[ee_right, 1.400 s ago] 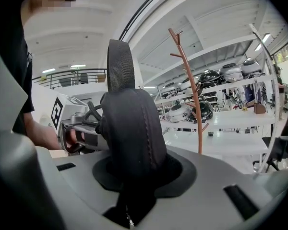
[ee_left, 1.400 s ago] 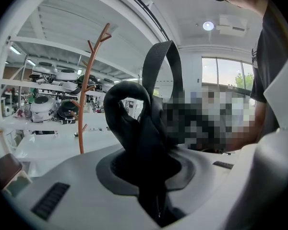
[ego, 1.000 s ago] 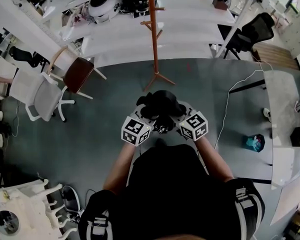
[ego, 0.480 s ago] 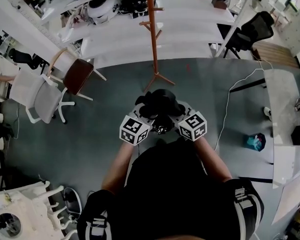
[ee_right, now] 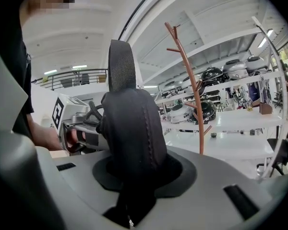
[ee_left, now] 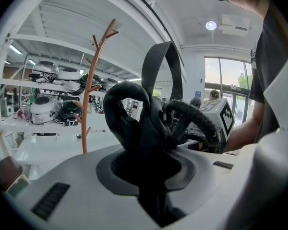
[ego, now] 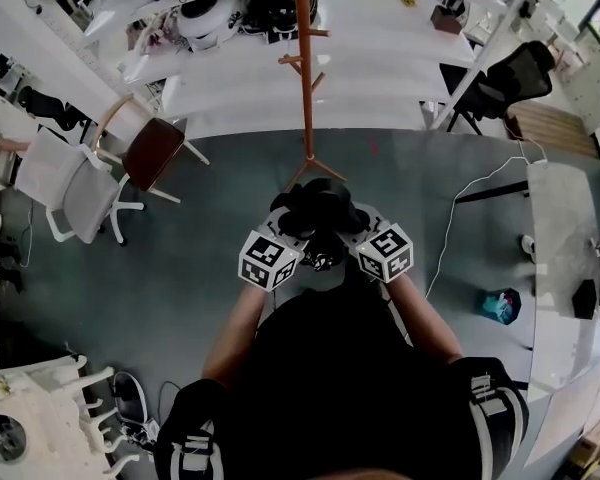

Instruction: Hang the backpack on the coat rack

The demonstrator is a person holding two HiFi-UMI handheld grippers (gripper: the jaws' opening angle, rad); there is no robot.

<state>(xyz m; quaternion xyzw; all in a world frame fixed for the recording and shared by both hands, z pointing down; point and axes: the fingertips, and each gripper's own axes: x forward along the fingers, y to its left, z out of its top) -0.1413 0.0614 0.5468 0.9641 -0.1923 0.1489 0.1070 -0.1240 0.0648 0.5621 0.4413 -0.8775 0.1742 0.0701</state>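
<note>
A black backpack [ego: 318,208] hangs bunched in front of me, held from both sides. My left gripper [ego: 296,230] is shut on a black strap of the backpack [ee_left: 143,138], whose loop rises above the jaws. My right gripper [ego: 348,230] is shut on a padded black part of the backpack [ee_right: 132,133], with a webbing strap standing up behind. The orange-brown wooden coat rack [ego: 306,78] stands straight ahead on the grey floor, its pegs bare. The coat rack [ee_left: 89,95] shows left of the strap, and the coat rack [ee_right: 194,95] shows right of the fabric. The jaw tips are hidden by fabric.
White shelving [ego: 280,78] with helmets stands behind the rack. A brown-seated chair [ego: 150,148] and a white office chair [ego: 75,193] are at the left, a black office chair [ego: 505,73] at the right. A white table [ego: 570,258] and a floor cable [ego: 450,228] lie on the right.
Both grippers and the backpack have moved forward together toward the coat rack; the floor, chairs and rack base have slid down the head view. The grips are unchanged.
</note>
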